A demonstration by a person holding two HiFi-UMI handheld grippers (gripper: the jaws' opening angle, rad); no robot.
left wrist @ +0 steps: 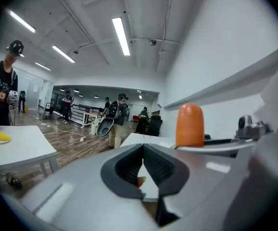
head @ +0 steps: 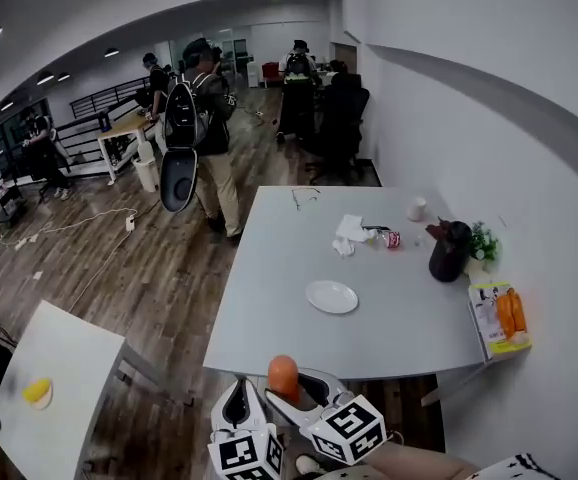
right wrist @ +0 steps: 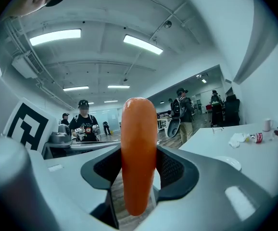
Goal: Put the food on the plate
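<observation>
An orange sausage (right wrist: 139,153) stands upright between the pads of my right gripper (right wrist: 139,170), which is shut on it. In the head view the sausage (head: 283,376) pokes up from the right gripper (head: 295,392) just short of the grey table's near edge (head: 269,353). A white empty plate (head: 331,296) lies on that table, ahead and slightly right of the sausage. My left gripper (head: 241,408) hangs beside the right one, its jaws (left wrist: 143,162) shut with nothing held. The sausage (left wrist: 190,124) also shows in the left gripper view, to the right.
Far on the table lie crumpled tissue (head: 350,231), a small red can (head: 393,239), a white cup (head: 416,208), a dark bag (head: 449,250) and a plant (head: 483,241). A food packet (head: 501,317) overhangs the right edge. People stand beyond; a white table (head: 49,388) carries something yellow.
</observation>
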